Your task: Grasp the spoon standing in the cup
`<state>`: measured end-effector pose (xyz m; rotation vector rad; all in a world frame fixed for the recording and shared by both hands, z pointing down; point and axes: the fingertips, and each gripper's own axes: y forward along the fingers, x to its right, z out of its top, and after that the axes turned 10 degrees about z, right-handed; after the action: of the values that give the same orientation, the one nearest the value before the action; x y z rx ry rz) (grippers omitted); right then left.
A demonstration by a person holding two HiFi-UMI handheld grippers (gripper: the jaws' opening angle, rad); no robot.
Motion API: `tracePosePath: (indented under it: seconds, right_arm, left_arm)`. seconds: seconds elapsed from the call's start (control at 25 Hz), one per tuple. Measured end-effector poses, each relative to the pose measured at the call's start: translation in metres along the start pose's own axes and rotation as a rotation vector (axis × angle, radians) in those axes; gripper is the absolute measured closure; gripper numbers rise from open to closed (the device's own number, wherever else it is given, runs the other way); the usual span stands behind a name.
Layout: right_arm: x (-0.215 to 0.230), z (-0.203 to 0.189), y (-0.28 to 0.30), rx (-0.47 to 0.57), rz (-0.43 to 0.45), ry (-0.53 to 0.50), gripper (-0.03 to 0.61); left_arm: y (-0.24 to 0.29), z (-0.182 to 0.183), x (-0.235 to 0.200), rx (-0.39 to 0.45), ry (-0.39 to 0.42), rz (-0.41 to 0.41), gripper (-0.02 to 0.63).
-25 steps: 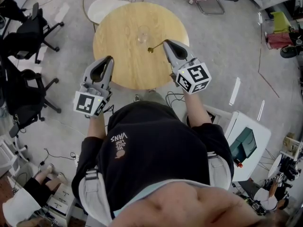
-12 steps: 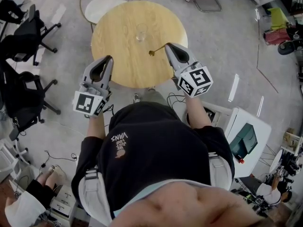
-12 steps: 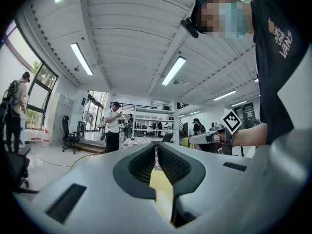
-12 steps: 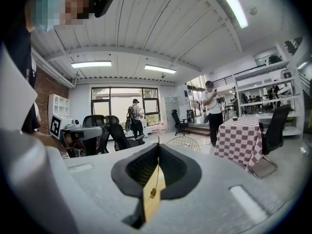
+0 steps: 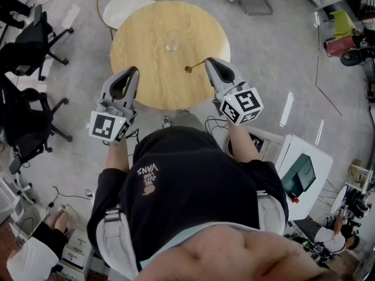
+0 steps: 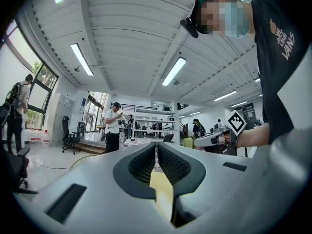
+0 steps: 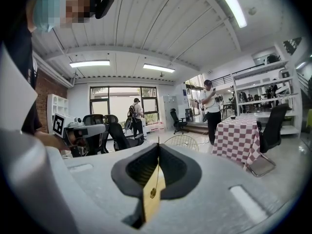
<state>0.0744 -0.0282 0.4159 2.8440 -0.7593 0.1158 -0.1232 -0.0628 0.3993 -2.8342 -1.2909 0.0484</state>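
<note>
A clear glass cup (image 5: 171, 40) stands on the round wooden table (image 5: 146, 69), with nothing in it. My right gripper (image 5: 207, 61) is shut on the handle of a thin gold spoon (image 5: 196, 65), which sticks out to the left with its bowl hanging over the table, clear of the cup. In the right gripper view the spoon (image 7: 153, 192) shows as a thin line between the closed jaws of that gripper (image 7: 158, 147). My left gripper (image 5: 133, 70) hovers over the table's near left edge. Seen in its own view, the left gripper (image 6: 156, 146) is shut and holds nothing.
A white-seated wire chair (image 5: 126, 7) stands at the table's far side. Black office chairs (image 5: 35, 40) line the left. A white cabinet (image 5: 299, 168) sits at the right, and a checkered table (image 7: 239, 133) stands off behind. People stand in the distance.
My right gripper has drawn the spoon away from the cup, toward the table's near edge. The left gripper has hardly moved.
</note>
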Motion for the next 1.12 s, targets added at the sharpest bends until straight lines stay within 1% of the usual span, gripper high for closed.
tracePosePath:
  seconds: [0.76, 1.12]
  right_arm:
    - [0.007, 0.006, 0.002, 0.007, 0.026, -0.018, 0.577]
    - [0.005, 0.007, -0.001, -0.002, 0.043, -0.022, 0.577]
  left_arm:
    - [0.026, 0.012, 0.011, 0.019, 0.009, -0.003, 0.591]
    - [0.027, 0.017, 0.017, 0.025, 0.016, 0.0, 0.591]
